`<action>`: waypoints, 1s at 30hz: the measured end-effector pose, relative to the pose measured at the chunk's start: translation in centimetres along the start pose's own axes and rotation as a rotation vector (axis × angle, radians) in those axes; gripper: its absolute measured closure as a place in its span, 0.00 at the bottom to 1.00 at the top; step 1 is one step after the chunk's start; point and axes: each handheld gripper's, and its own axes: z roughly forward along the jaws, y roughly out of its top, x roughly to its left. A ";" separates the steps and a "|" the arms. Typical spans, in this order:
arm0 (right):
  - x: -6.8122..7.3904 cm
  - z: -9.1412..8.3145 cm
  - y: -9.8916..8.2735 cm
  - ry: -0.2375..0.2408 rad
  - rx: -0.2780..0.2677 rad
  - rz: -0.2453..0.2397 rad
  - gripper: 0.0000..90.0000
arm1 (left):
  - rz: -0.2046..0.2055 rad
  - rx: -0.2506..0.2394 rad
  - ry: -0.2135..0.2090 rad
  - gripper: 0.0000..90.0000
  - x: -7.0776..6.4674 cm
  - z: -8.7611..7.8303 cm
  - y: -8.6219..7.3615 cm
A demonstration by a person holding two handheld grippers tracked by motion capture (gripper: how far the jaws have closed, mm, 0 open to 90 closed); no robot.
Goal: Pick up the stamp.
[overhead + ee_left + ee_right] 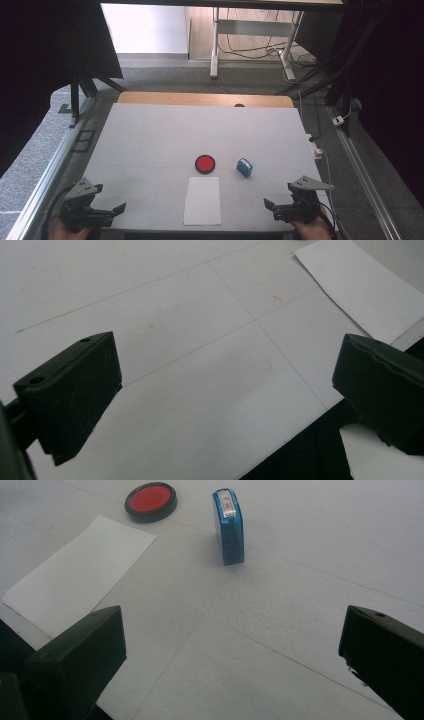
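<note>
The wide white-topped bench [150,135] carries little. A plain white paper sheet [202,200] lies flat at its near edge, midway between the two hands. Just beyond the sheet sits a round black ink pad with a red face [205,163], and near it, to the right, a small blue plastic stamp [244,167] (label side up). The left claw [112,212] and right claw [275,207] hover at the near corners, both spread wide, gripping nothing.

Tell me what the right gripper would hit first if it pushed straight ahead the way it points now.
Probably the blue stamp. The right gripper has open jaws, and in its own view the stamp stands ahead, slightly left of centre, with bare table between. Depth is hard to judge, so it might just slip past on the right.
</note>
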 end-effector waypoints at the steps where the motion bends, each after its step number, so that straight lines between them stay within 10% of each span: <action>1: 0.0 0.0 0.0 0.001 0.000 0.001 0.00 | -0.004 -0.001 -0.001 0.00 0.0 0.0 0.0; 30: 0.6 0.4 0.5 0.018 -0.032 -0.055 0.00 | 0.034 0.012 -0.007 0.00 -0.3 0.2 0.1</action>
